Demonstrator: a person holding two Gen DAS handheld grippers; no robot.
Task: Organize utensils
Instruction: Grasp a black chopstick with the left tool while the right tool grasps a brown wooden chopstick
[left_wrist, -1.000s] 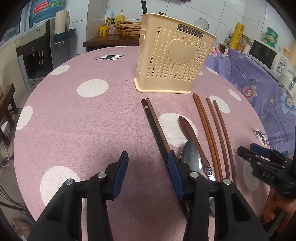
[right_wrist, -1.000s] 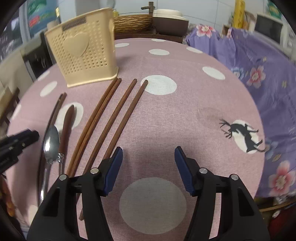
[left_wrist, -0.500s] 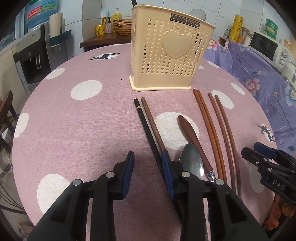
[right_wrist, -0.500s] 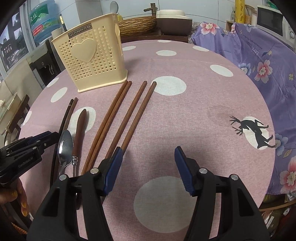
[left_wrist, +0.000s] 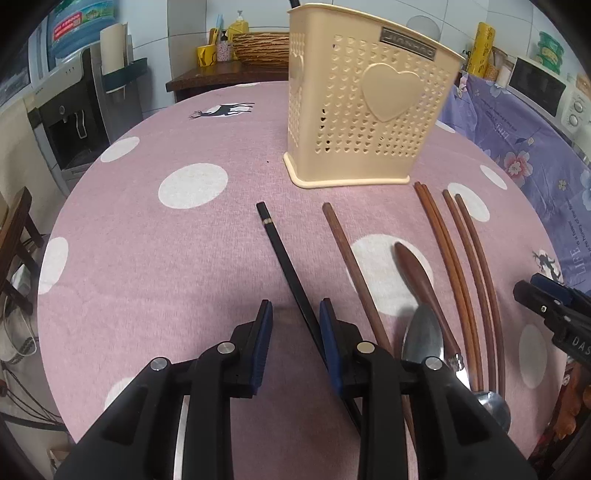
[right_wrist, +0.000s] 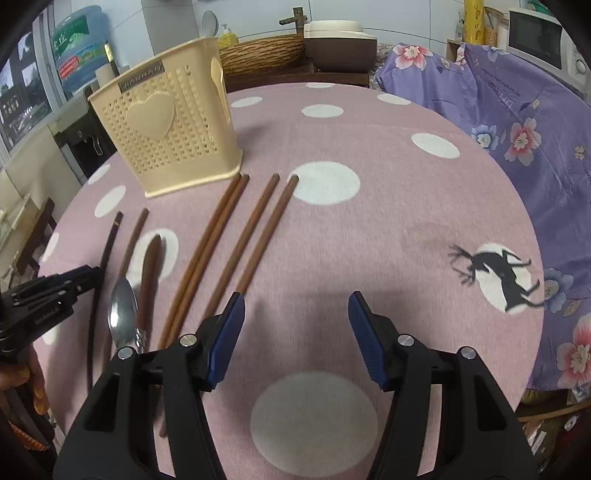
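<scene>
A cream perforated utensil holder (left_wrist: 365, 110) with a heart stands upright on the pink dotted tablecloth (left_wrist: 177, 258); it also shows in the right wrist view (right_wrist: 170, 133). In front of it lie a black chopstick (left_wrist: 284, 258), a brown chopstick (left_wrist: 351, 266), a wooden spoon (left_wrist: 417, 273), a steel spoon (left_wrist: 423, 336) and several brown chopsticks (left_wrist: 465, 266). My left gripper (left_wrist: 295, 314) is open, its jaws narrow, with the black chopstick between them by the right pad. My right gripper (right_wrist: 295, 306) is open and empty, just right of the brown chopsticks (right_wrist: 255, 236).
The round table's edge drops off at left and front. A purple flowered cloth (right_wrist: 517, 110) covers furniture at right, with a microwave (left_wrist: 543, 88) behind. A water dispenser (left_wrist: 74, 110) stands at far left. A wicker basket (left_wrist: 262, 48) sits on a dark side table behind.
My left gripper has moved right over the black chopstick and its jaws have narrowed. The black chopstick has swung apart from the brown one. My right gripper has pulled back slightly.
</scene>
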